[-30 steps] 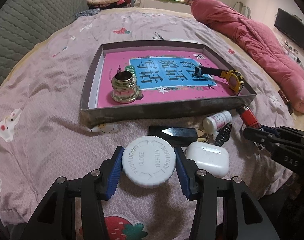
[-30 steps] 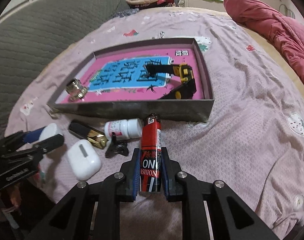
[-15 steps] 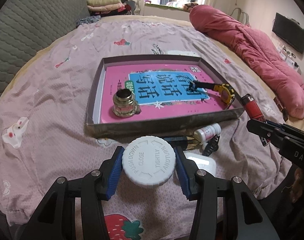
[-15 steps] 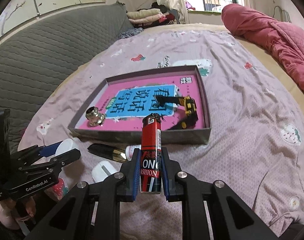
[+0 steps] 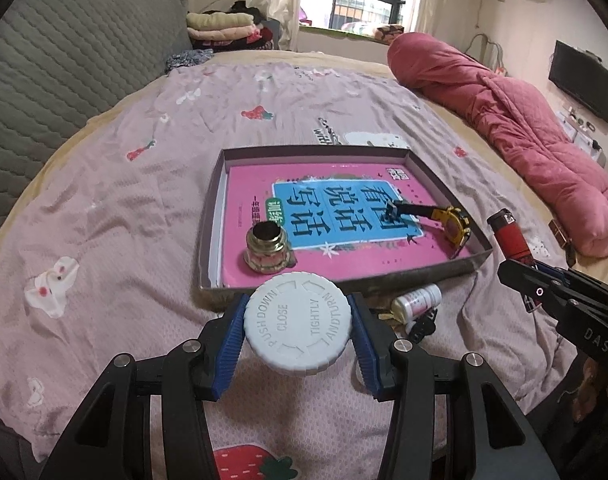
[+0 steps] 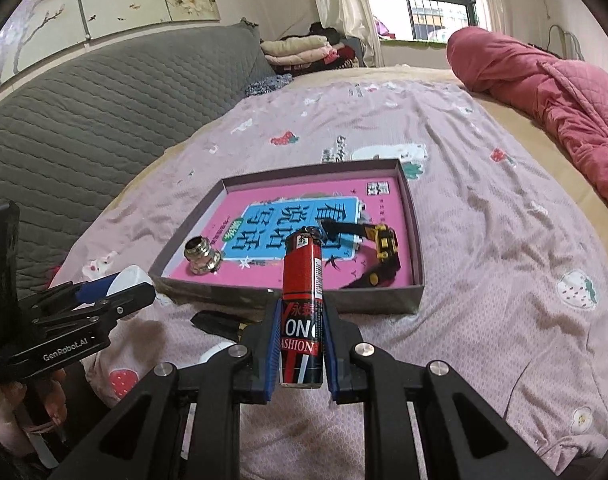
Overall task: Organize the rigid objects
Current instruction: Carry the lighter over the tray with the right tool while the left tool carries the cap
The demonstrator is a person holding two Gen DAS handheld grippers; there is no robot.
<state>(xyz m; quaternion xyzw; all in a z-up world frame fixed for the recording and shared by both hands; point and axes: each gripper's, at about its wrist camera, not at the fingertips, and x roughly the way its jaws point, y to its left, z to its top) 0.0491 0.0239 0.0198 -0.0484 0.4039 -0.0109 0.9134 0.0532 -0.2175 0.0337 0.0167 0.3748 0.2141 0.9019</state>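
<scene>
My left gripper [image 5: 297, 334] is shut on a white bottle with a ribbed child-proof cap [image 5: 297, 328], held above the bed in front of the box. A red lighter [image 6: 303, 300] stands upright in my right gripper [image 6: 302, 346], which is shut on it. Both hang short of a shallow grey box [image 5: 408, 274] lined with a pink and blue book cover. Inside the box lie a small glass jar [image 5: 266, 250] and a yellow-and-black watch [image 5: 450, 222]. The right gripper with the lighter [image 5: 510, 236] shows at the right edge of the left wrist view.
On the pink bedspread before the box lie a small white pill bottle [image 5: 418, 300], a black clip [image 5: 422, 326], a black-and-gold case [image 6: 218, 322] and a white earbud case [image 6: 216, 352]. A rolled red quilt [image 5: 504, 120] lies along the right, a grey headboard [image 6: 84, 120] along the left.
Both grippers have risen with their loads, so the box and the loose items now sit lower and farther in the views. The earbud case has slipped behind the left gripper.
</scene>
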